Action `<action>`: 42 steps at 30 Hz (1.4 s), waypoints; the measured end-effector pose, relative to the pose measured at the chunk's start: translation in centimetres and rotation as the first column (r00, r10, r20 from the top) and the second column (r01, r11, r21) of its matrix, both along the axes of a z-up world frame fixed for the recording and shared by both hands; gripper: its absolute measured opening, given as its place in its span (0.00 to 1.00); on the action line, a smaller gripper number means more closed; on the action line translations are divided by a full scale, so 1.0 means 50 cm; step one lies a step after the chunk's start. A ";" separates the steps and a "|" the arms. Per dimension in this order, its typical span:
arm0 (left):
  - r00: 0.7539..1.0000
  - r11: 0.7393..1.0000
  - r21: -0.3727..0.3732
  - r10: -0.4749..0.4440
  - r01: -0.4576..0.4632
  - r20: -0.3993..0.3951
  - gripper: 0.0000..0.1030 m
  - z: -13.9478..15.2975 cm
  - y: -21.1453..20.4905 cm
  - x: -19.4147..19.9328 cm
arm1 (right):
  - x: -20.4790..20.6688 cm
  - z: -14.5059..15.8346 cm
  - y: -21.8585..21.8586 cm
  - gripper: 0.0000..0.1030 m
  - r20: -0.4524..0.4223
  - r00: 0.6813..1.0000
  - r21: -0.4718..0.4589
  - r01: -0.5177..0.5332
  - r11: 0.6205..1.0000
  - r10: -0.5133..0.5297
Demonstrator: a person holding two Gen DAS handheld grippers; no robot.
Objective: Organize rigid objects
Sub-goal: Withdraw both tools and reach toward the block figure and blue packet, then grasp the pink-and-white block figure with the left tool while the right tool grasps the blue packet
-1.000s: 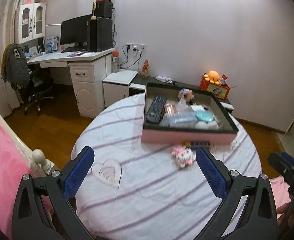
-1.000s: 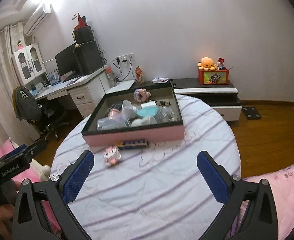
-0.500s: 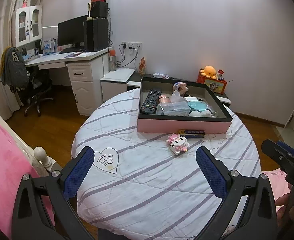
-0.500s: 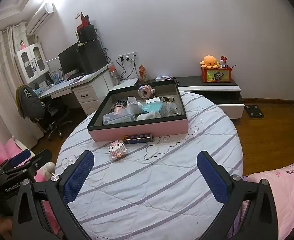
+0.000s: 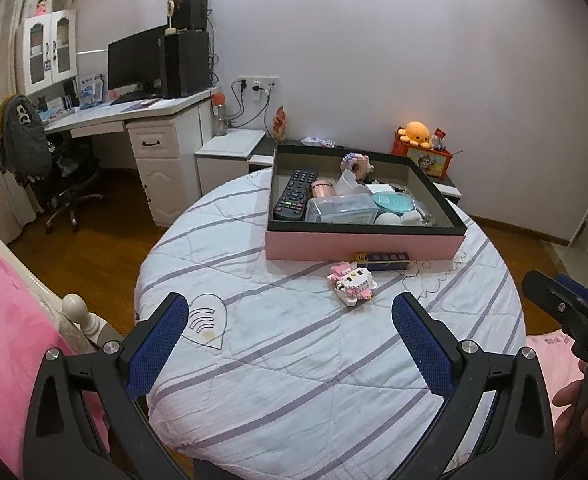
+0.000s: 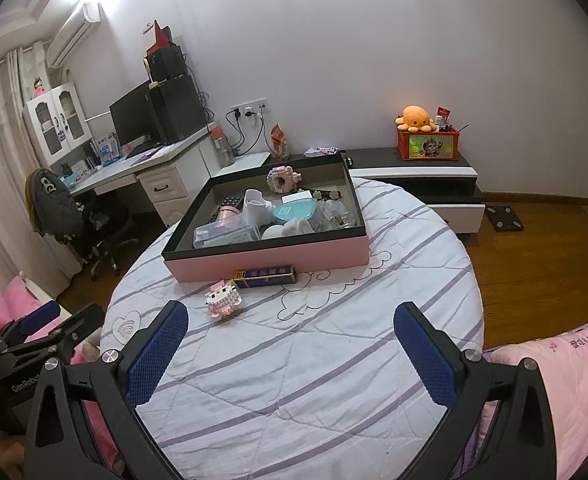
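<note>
A pink-sided box (image 5: 357, 245) (image 6: 270, 257) with a dark rim stands at the far side of a round striped bed; it holds a remote (image 5: 295, 194), a clear case, a teal disc and other small items. In front of it lie a pink and white block toy (image 5: 351, 282) (image 6: 222, 299) and a dark blue and gold flat box (image 5: 381, 260) (image 6: 265, 275). My left gripper (image 5: 290, 340) is open, well short of the toy. My right gripper (image 6: 290, 340) is open too, nothing between its fingers.
The round bed cover (image 5: 294, 360) has bare space in front of both grippers. A white desk (image 5: 134, 120) with monitor and a chair (image 5: 66, 184) stand at left. A low cabinet (image 6: 413, 168) with an orange plush lies behind. Pink bedding (image 5: 2, 340) borders the left.
Both grippers have pulled back and risen from the bed; the box and the two loose items look smaller and farther. Nothing was picked up.
</note>
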State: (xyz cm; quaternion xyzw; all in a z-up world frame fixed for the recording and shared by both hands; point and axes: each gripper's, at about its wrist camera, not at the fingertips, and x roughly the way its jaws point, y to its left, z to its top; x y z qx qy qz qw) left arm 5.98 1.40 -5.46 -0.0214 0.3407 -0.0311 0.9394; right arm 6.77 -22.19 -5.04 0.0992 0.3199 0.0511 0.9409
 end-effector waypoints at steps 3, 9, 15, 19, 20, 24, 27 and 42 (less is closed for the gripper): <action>1.000 1.000 -0.001 -0.006 0.006 -0.021 1.00 -0.020 -0.011 0.021 | 0.014 -0.008 -0.002 1.00 -0.013 1.000 0.000 0.001 1.000 -0.001; 0.996 1.000 -0.011 -0.028 0.028 -0.084 1.00 -0.071 -0.050 0.082 | 0.058 -0.045 -0.021 1.00 -0.064 0.998 0.003 0.022 1.000 -0.022; 0.989 1.000 -0.003 -0.030 0.030 -0.144 1.00 -0.132 -0.085 0.161 | 0.114 -0.093 -0.036 1.00 -0.123 0.992 0.015 0.027 1.000 -0.025; 0.982 0.999 0.005 -0.032 0.034 -0.185 1.00 -0.174 -0.109 0.217 | 0.146 -0.110 -0.047 1.00 -0.141 0.989 0.020 0.034 0.999 -0.031; 0.980 0.999 0.011 -0.031 0.034 -0.195 1.00 -0.186 -0.116 0.230 | 0.156 -0.114 -0.051 1.00 -0.148 0.988 0.021 0.039 0.999 -0.035; 0.972 1.000 -0.001 -0.025 0.026 -0.235 0.99 -0.234 -0.125 0.270 | 0.183 -0.130 -0.058 1.00 -0.170 0.985 0.025 0.047 0.999 -0.042; 0.974 0.999 -0.023 -0.037 0.033 -0.224 0.88 -0.237 -0.116 0.279 | 0.206 -0.142 -0.046 1.00 -0.186 0.982 0.022 0.029 0.999 -0.024; 0.981 0.998 -0.047 -0.047 0.039 -0.189 0.51 -0.217 -0.010 0.229 | 0.302 -0.192 0.095 1.00 -0.254 0.964 -0.028 -0.089 0.996 0.078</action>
